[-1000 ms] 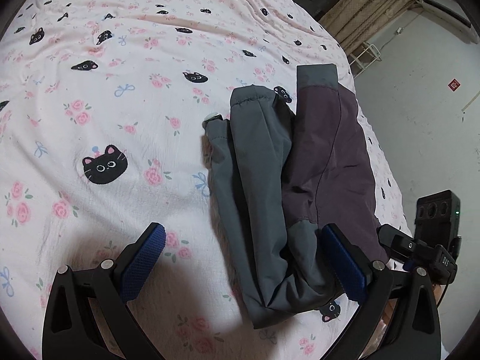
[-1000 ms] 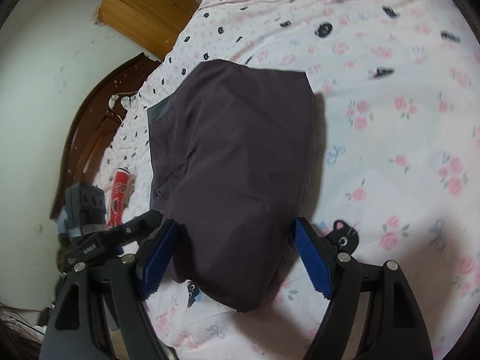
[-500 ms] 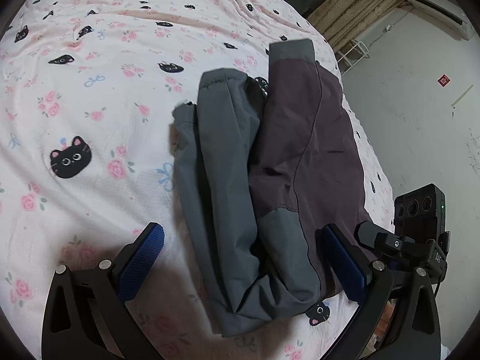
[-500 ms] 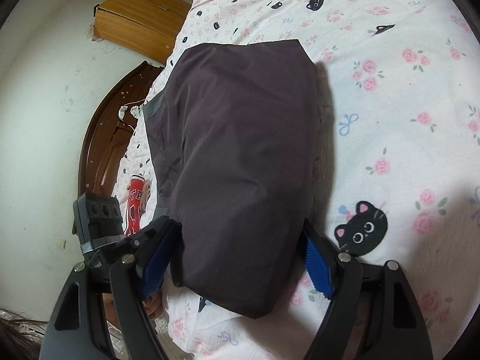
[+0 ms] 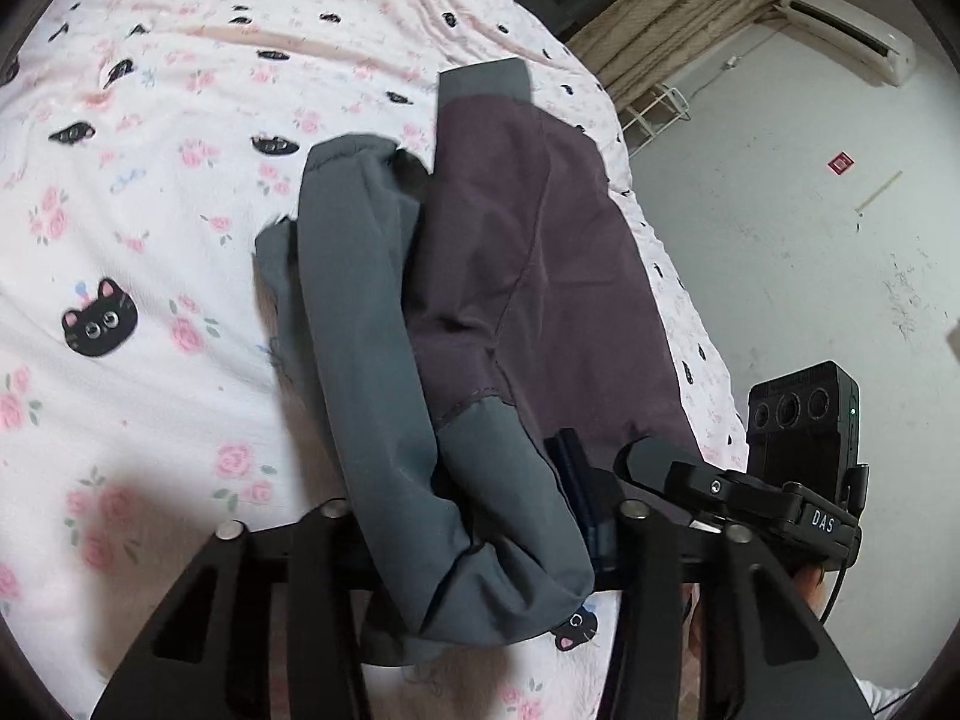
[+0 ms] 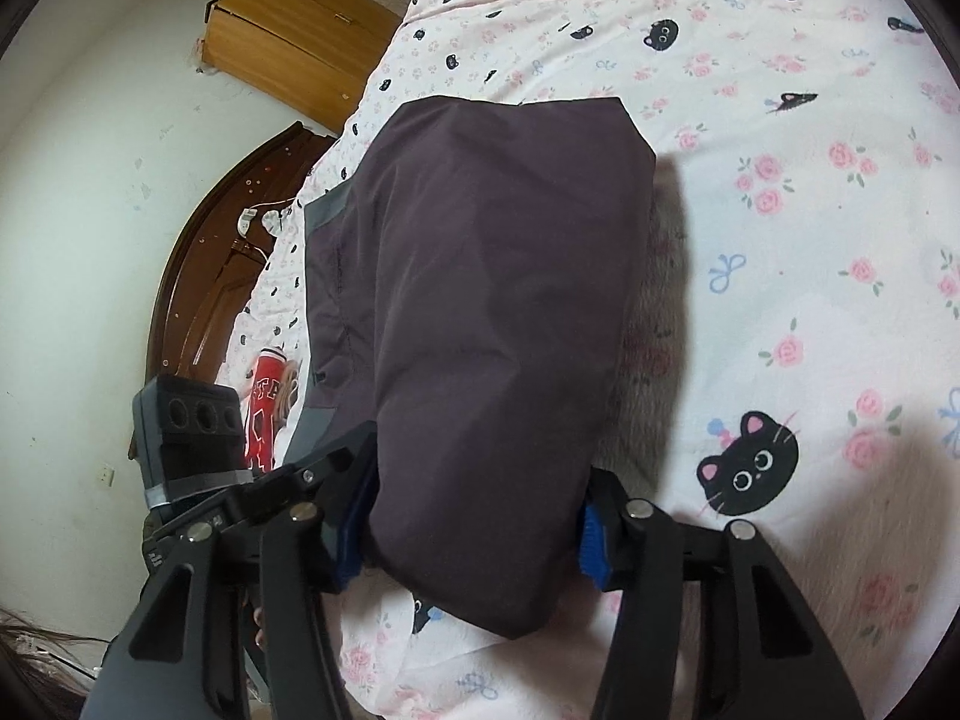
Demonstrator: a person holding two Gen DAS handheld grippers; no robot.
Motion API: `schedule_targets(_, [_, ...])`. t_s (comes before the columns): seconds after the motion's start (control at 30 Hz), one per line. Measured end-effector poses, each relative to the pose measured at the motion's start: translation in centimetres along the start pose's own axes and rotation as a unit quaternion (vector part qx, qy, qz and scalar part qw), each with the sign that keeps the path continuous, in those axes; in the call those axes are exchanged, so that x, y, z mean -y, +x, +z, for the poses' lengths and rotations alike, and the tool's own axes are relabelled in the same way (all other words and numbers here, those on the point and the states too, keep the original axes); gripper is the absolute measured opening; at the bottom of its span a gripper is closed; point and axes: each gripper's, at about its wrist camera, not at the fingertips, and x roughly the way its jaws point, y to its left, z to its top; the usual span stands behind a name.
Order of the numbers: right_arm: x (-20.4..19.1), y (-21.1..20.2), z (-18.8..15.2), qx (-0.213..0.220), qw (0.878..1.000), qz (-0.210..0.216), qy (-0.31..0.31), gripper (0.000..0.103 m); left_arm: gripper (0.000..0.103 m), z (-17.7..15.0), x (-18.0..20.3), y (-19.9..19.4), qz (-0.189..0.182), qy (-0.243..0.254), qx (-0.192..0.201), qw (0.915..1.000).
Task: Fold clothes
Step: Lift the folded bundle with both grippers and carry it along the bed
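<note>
A folded garment, dark purple (image 5: 528,276) with grey panels (image 5: 360,312), lies on the pink cat-print bedsheet (image 5: 150,210). In the left wrist view my left gripper (image 5: 462,516) has closed in on the garment's near grey end, and cloth bulges between the fingers and hides the pads. In the right wrist view the purple side of the garment (image 6: 492,276) fills the middle. My right gripper (image 6: 474,534) clamps its near end, with blue pads (image 6: 591,531) pressed against both sides. The two grippers sit side by side at the same end.
The bedsheet (image 6: 810,240) stretches far beyond the garment. A red can (image 6: 264,408) lies near the dark wooden headboard (image 6: 204,300), with a wooden cabinet (image 6: 294,42) behind. The bed's edge and a white wall (image 5: 780,240) are right of the garment in the left wrist view.
Both grippers moved forward onto the garment's near end. The left jaws went from wide open to closed on the grey cloth, and the right jaws narrowed onto the purple fold.
</note>
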Motion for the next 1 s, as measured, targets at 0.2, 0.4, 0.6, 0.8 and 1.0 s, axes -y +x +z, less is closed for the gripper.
schedule_targets(0.2, [-1.4, -1.3, 0.4, 0.011, 1.000, -0.008, -0.025, 0.052, 0.026, 0.7, 1.3, -1.0, -0.004, 0.018, 0.011, 0.9998])
schedule_targets(0.4, [-3.2, -2.8, 0.9, 0.023, 0.998, -0.012, -0.048, 0.052, 0.024, 1.6, 3.7, -2.5, -0.012, 0.052, 0.030, 0.9982])
schedule_targets(0.6, [-5.8, -4.2, 1.7, 0.029, 0.997, -0.011, -0.075, 0.052, 0.024, 2.4, 3.8, -5.5, -0.005, 0.053, 0.057, 0.9970])
schedule_targets(0.8, [-11.0, -1.0, 2.5, 0.008, 0.993, 0.017, -0.120, 0.052, 0.024, 3.0, 0.7, -12.5, 0.036, 0.036, 0.104, 0.9932])
schedule_targets(1.0, [-18.7, 6.6, 2.5, -0.027, 0.984, 0.071, -0.162, 0.052, 0.024, 3.6, -5.0, -22.4, 0.105, 0.010, 0.143, 0.9841])
